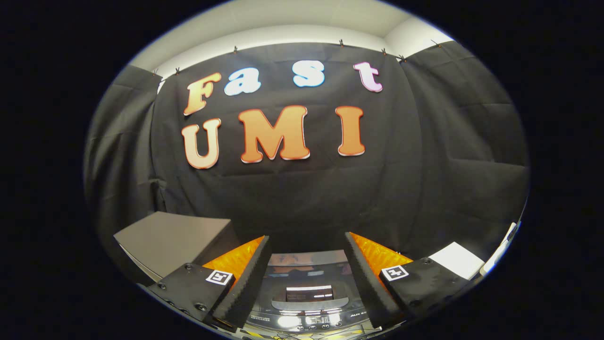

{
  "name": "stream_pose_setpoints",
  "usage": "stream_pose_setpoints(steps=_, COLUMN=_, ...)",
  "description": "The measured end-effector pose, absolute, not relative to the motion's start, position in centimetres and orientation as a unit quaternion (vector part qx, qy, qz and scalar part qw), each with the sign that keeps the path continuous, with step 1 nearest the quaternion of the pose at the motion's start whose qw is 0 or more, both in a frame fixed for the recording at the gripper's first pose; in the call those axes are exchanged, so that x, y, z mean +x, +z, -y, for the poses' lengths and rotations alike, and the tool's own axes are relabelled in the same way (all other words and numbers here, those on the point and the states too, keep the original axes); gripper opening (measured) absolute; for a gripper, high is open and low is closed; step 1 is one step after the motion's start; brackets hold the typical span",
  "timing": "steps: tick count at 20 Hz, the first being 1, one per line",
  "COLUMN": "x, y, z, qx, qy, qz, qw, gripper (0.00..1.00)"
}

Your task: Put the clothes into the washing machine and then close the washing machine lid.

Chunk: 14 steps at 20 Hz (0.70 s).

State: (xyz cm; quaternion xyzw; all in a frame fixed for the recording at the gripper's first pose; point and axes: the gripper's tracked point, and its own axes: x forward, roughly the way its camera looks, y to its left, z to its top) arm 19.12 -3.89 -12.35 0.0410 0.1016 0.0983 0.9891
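Observation:
My gripper stands open, its two black-padded fingers spread wide with nothing between them. Below and between the fingers lies the top of the washing machine: a dark glossy lid with a small window and a row of lit buttons along its near edge. The lid lies flat and looks closed. No clothes can be made out from here. The gripper hovers above the machine, pointing level toward the back wall.
A grey box-like surface stands to the left of the machine, just beyond the left finger. A white flat object lies beyond the right finger, with a white edge further right. Black cloth walls close the booth behind.

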Motion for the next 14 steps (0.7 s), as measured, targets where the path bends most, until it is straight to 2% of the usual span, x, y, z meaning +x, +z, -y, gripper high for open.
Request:
stream_pose_setpoints(steps=7, x=13.9, y=-5.0, z=6.7, qx=0.043, qy=0.09, qz=-0.042, qw=0.994, gripper=0.99)
stream_pose_setpoints(steps=14, x=10.9, y=-3.0, z=8.1, qx=-0.014, qy=0.063, qz=-0.008, qw=0.998, gripper=0.99)
